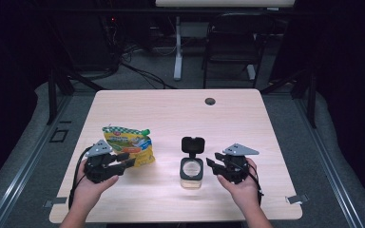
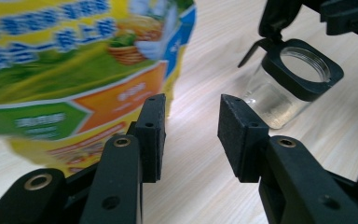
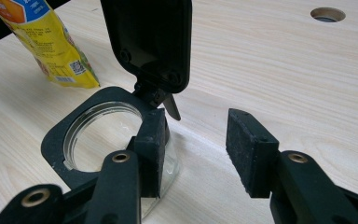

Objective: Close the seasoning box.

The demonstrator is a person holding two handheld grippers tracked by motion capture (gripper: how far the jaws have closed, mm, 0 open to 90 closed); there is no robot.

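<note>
You've got a pale wooden table [image 1: 171,199] with a round cable hole [image 1: 210,101], black chair [image 1: 233,38] beyond, white desk leg [image 1: 177,52], floor cables [image 1: 142,71].

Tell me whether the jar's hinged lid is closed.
No: in the high view the black lid stands flipped up behind the glass jar, leaving its round mouth open.

So on the desk [image 1: 171,114]: one yellow snack pouch [image 1: 129,144], one glass jar [image 1: 191,167], two tools.
</note>
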